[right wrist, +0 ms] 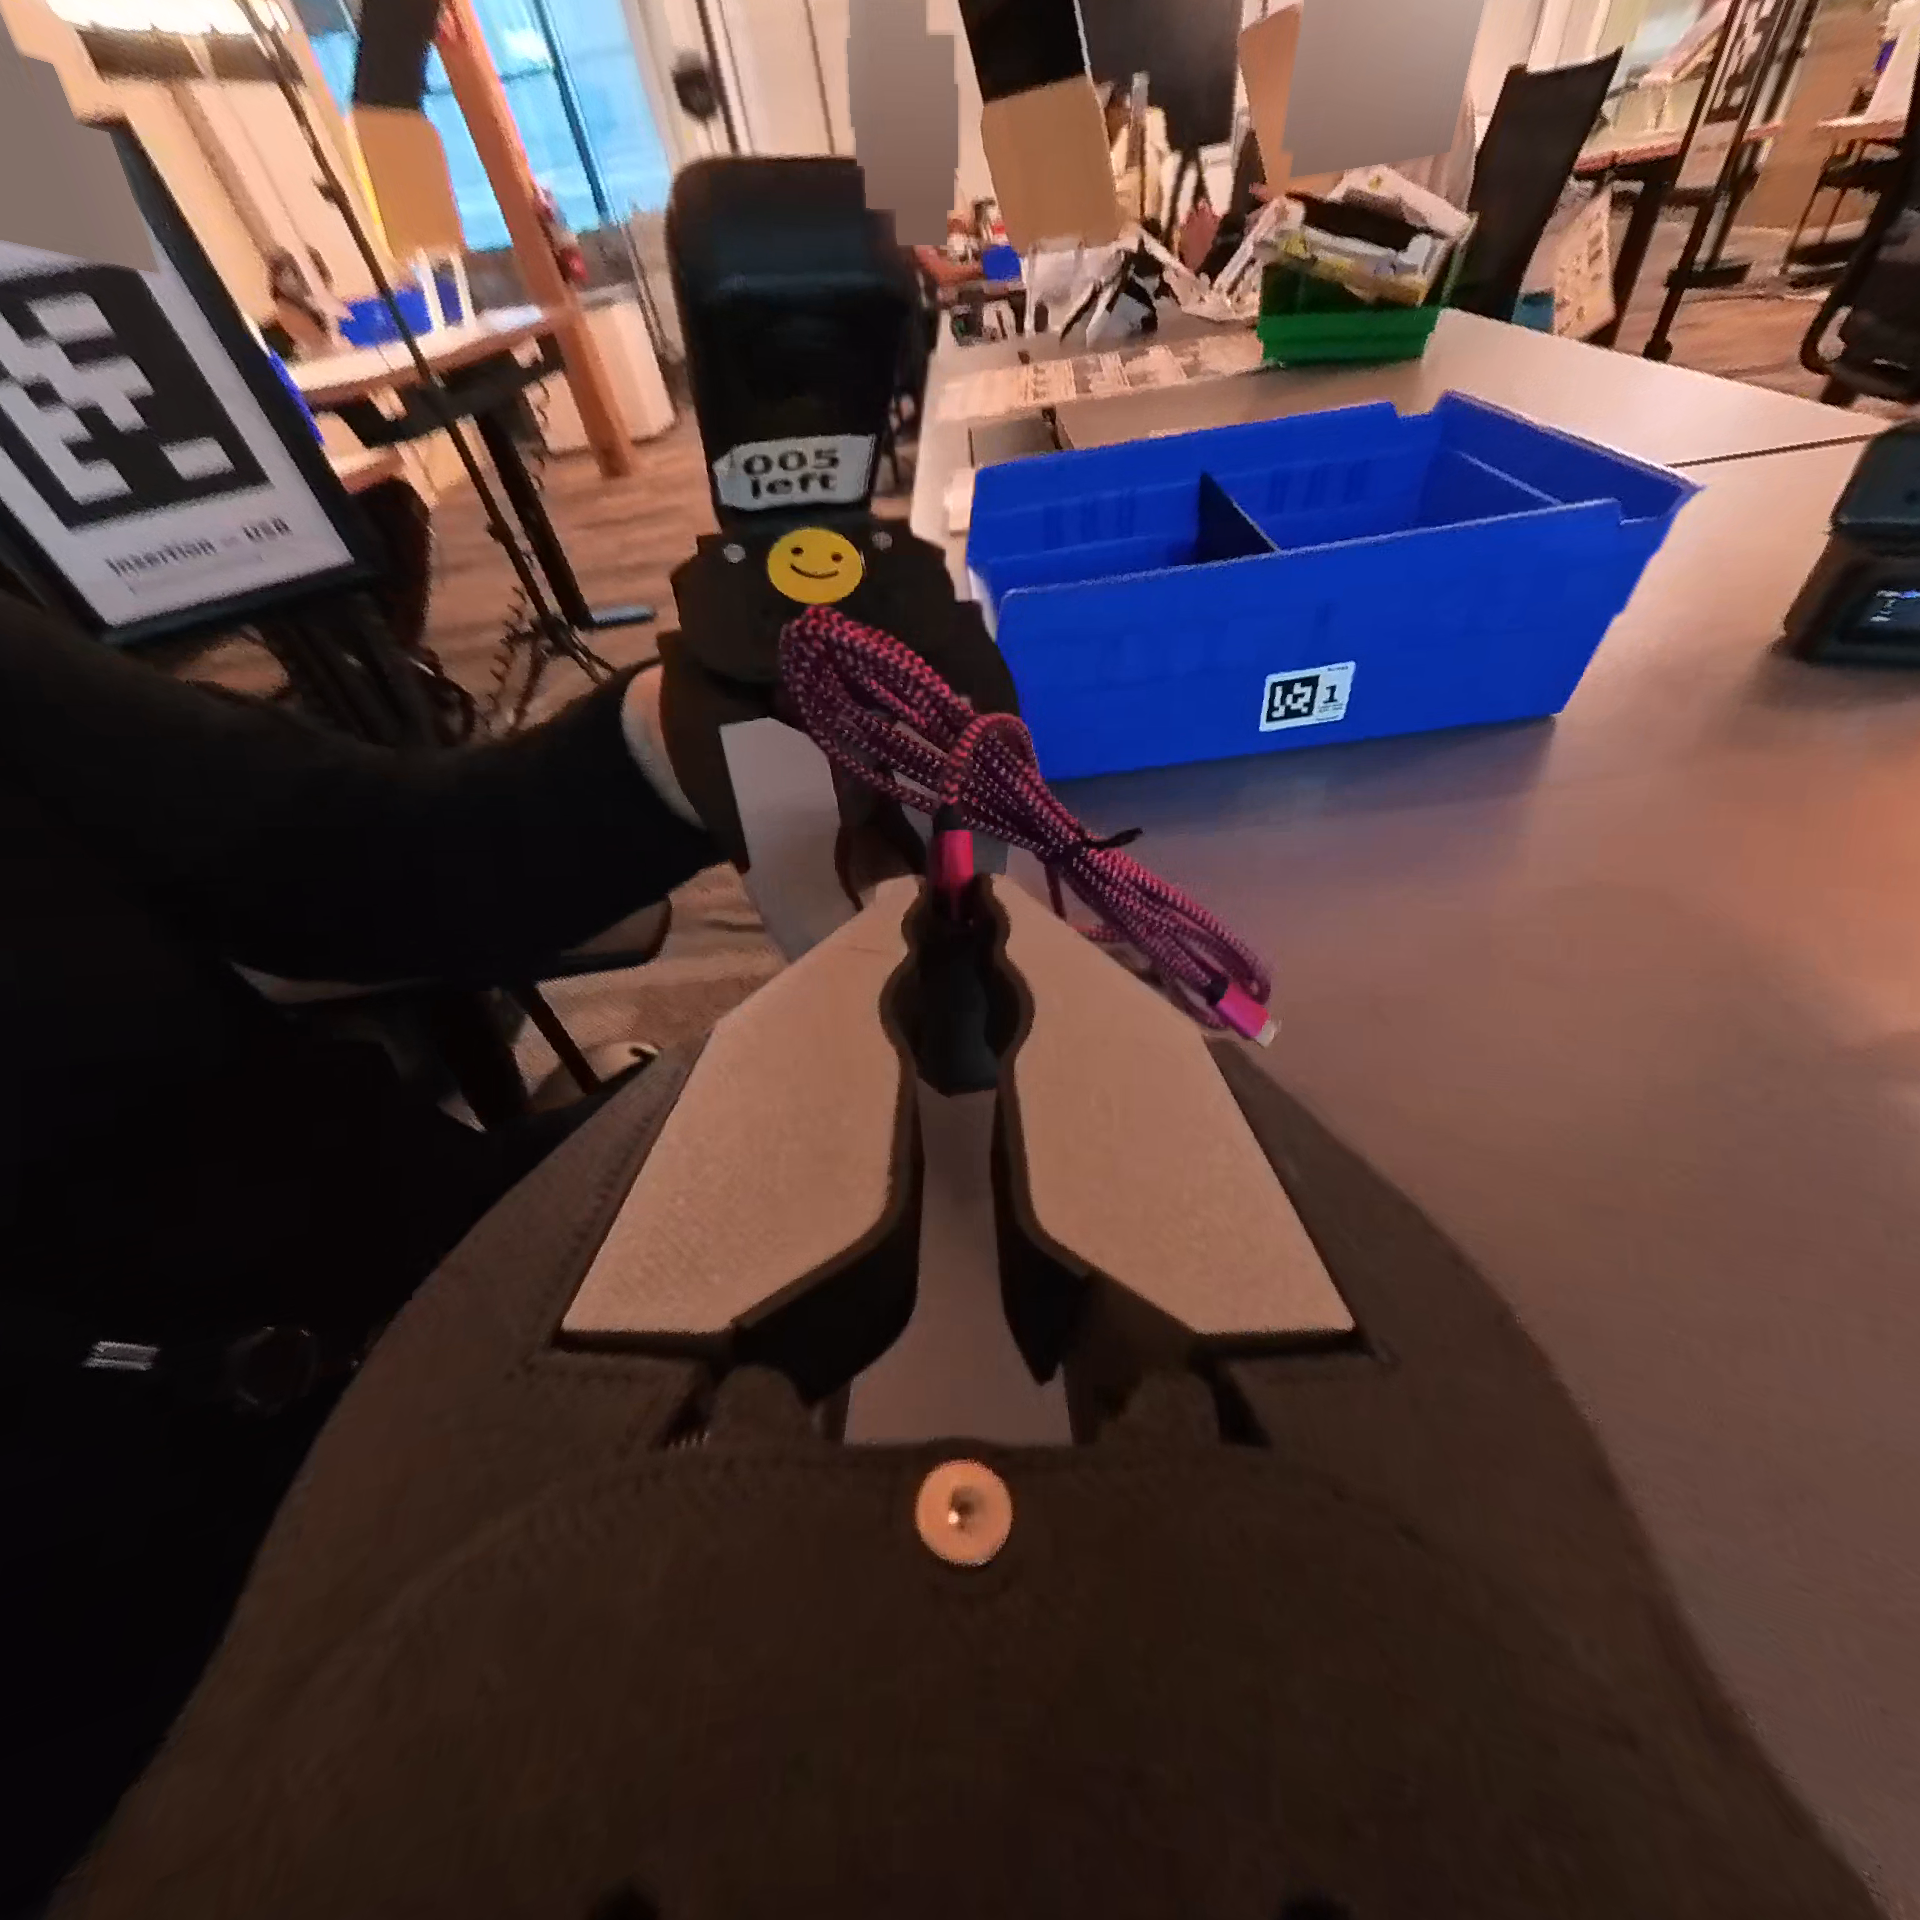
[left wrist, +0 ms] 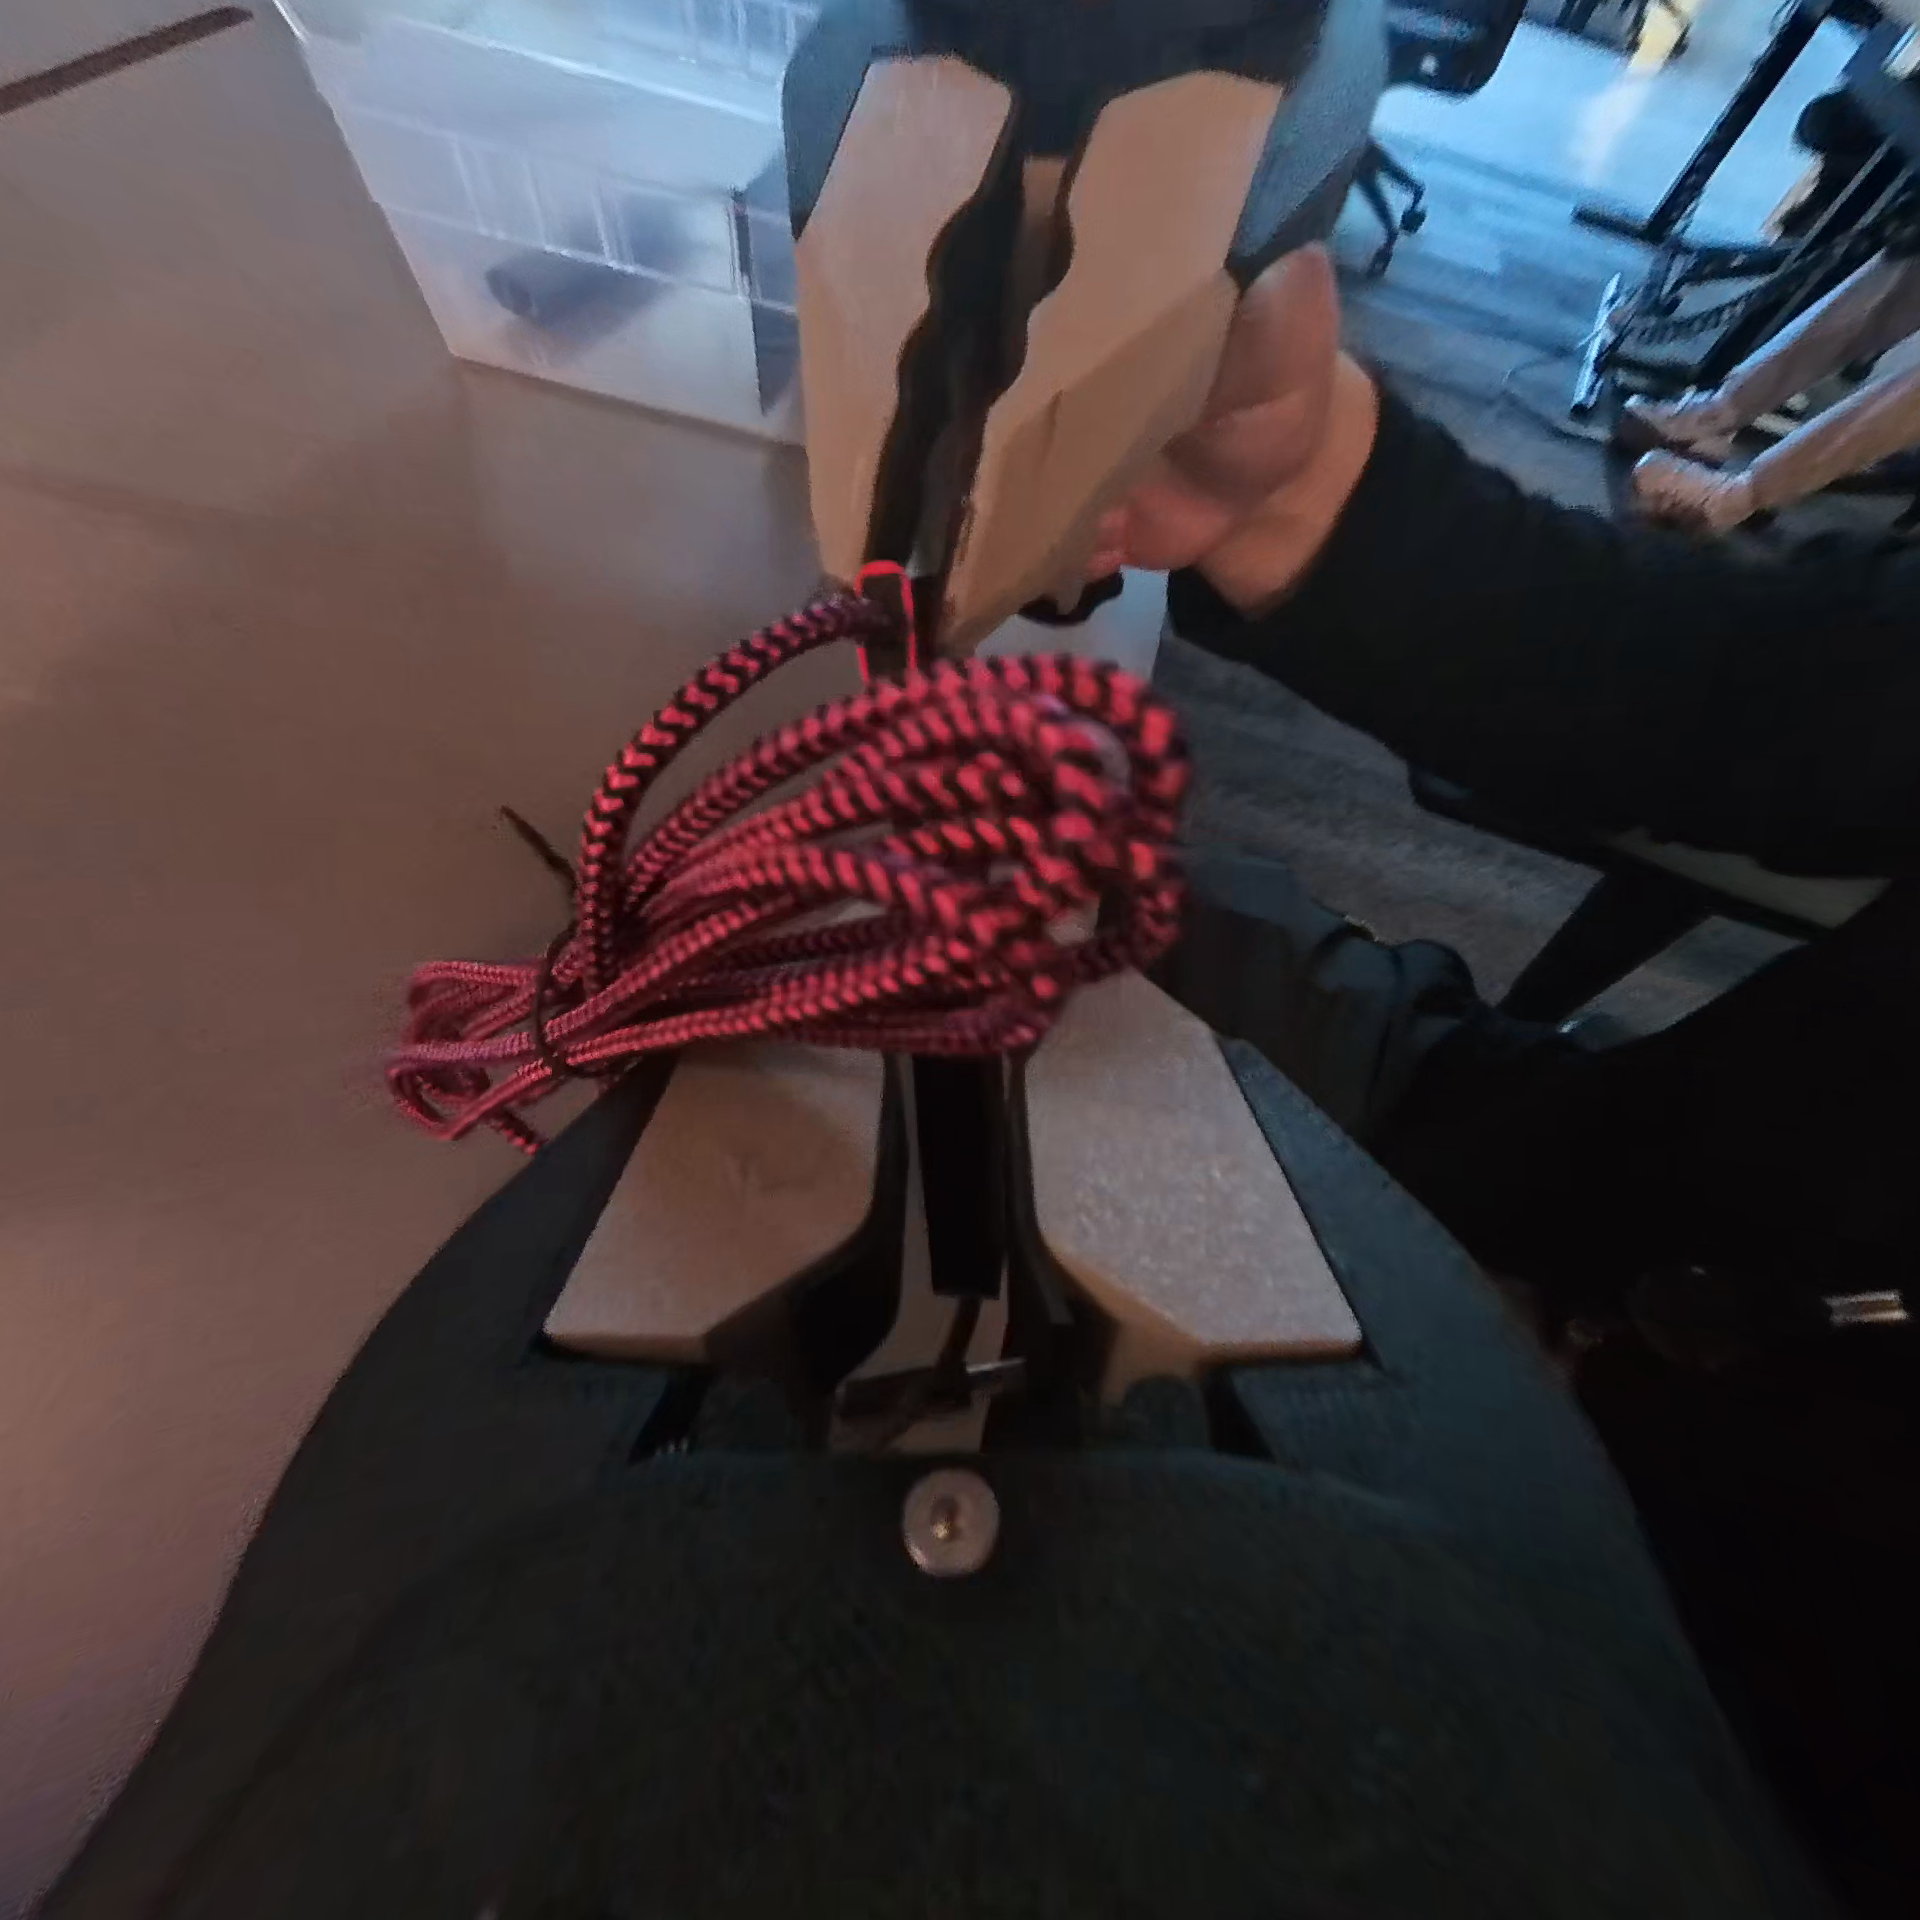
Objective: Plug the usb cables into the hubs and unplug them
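Note:
A bundled red-and-black braided USB cable (left wrist: 904, 862) hangs between my two grippers above the grey table (right wrist: 1558, 987). My left gripper (left wrist: 956, 1049) is shut on a slim black hub (left wrist: 961, 1184); the bundle hides its fingertips. My right gripper (left wrist: 914, 603) comes in from the top, shut on the cable's plug (left wrist: 888, 623). In the right wrist view, the right gripper (right wrist: 951, 899) pinches the red plug (right wrist: 949, 862), facing the left gripper (right wrist: 873, 821). The cable (right wrist: 935, 748) drapes to the right, and its loose pink connector (right wrist: 1242, 1010) hangs free. The bundle hides whether plug and hub are joined.
A blue divided bin (right wrist: 1299, 623) stands on the table behind the cable. A black device (right wrist: 1860, 582) sits at the right edge. A marker sign board (right wrist: 135, 447) stands at left. A person's hand (left wrist: 1247, 447) holds the right gripper. Clear plastic drawers (left wrist: 582, 229) stand beyond the table. Spacing between my two grippers at the tips: around 6 centimeters.

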Demonstrator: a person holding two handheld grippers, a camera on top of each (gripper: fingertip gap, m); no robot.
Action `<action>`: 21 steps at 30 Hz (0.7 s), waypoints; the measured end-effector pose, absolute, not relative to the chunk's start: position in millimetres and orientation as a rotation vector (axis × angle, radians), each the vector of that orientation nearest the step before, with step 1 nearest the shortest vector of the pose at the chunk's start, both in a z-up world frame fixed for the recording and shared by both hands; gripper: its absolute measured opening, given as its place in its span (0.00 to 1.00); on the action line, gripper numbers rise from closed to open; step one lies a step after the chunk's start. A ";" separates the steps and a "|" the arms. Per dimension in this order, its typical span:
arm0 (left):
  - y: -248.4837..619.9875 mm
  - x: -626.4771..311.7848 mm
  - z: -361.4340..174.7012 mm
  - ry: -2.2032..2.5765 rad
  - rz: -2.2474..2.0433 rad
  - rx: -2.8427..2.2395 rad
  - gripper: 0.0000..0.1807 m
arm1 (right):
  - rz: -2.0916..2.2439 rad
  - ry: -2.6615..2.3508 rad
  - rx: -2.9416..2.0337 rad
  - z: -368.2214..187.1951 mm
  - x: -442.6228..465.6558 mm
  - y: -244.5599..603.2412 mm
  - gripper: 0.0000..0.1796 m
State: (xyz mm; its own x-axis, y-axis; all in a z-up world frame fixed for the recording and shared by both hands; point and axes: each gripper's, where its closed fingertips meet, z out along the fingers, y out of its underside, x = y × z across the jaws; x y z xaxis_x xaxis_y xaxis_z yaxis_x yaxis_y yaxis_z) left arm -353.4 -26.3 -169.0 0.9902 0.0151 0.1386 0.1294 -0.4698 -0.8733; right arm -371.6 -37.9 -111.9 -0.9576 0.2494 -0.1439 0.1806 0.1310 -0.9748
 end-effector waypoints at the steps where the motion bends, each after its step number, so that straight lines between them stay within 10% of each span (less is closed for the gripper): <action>1: -24.6 -352.7 -165.9 -0.100 -0.129 -2.042 0.06 | 2.018 -2.312 -0.449 -110.0 -372.1 -36.0 0.02; 21: -20.6 -334.5 -177.5 -0.014 0.023 -2.188 0.05 | 1.702 -2.537 -0.229 -122.6 -340.1 -37.5 0.02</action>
State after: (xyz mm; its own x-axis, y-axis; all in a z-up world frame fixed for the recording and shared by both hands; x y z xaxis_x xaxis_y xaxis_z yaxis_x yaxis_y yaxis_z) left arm -334.5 -20.6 -177.5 0.9998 0.0189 -0.0113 0.0018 -0.5790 -0.8153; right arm -340.1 -37.5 -122.6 -0.9858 0.1670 -0.0182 0.0801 0.3722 -0.9247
